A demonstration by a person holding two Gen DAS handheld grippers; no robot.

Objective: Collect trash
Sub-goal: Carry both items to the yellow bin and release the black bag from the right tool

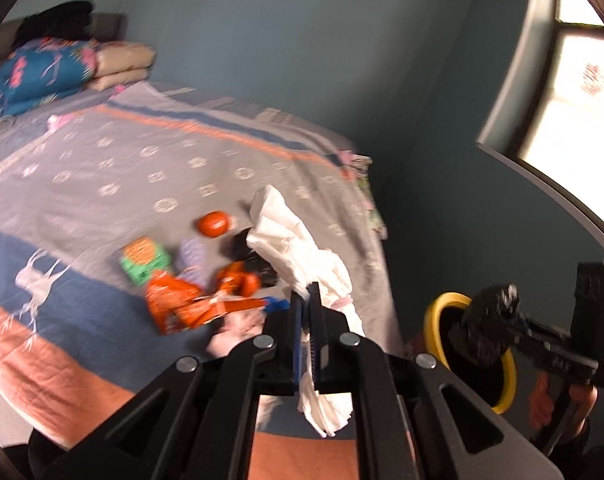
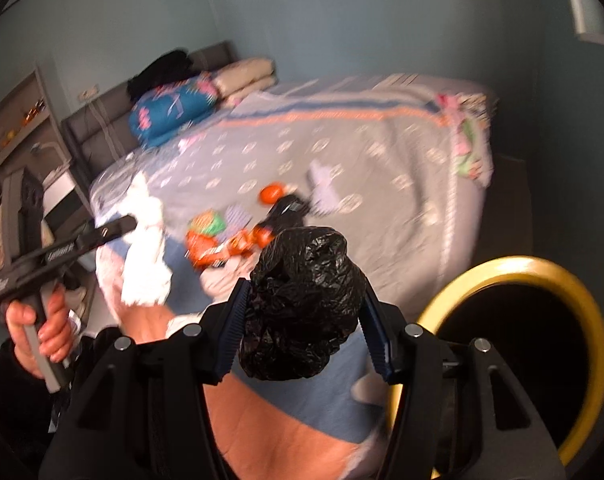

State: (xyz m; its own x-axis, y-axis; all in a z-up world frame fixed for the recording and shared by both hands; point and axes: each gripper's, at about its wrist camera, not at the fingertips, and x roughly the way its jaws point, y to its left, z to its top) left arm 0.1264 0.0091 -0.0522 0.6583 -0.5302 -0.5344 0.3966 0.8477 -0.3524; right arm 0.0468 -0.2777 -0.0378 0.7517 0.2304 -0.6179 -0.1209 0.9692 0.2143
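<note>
My left gripper (image 1: pixel 306 294) is shut on a crumpled white paper (image 1: pixel 286 236), held up over the near edge of the bed (image 1: pixel 82 184). The right wrist view shows that gripper (image 2: pixel 131 222) at the left, in a hand, the white paper (image 2: pixel 146 256) hanging from it. My right gripper (image 2: pixel 304 288) is shut on a wad of black plastic bag (image 2: pixel 302 304), beside a yellow-rimmed bin (image 2: pixel 542 270). More trash lies on the bedspread: an orange wrapper (image 1: pixel 174 300), a green packet (image 1: pixel 144 260), an orange round piece (image 1: pixel 213 224) and a black item (image 1: pixel 242 246).
Folded bedding (image 1: pixel 42 72) is stacked at the head of the bed. The bin (image 1: pixel 432 320) stands on the floor at the bed's corner, below a window (image 1: pixel 574 100). A shelf unit (image 2: pixel 18 120) stands beside the headboard. Blue-green walls close in behind the bed.
</note>
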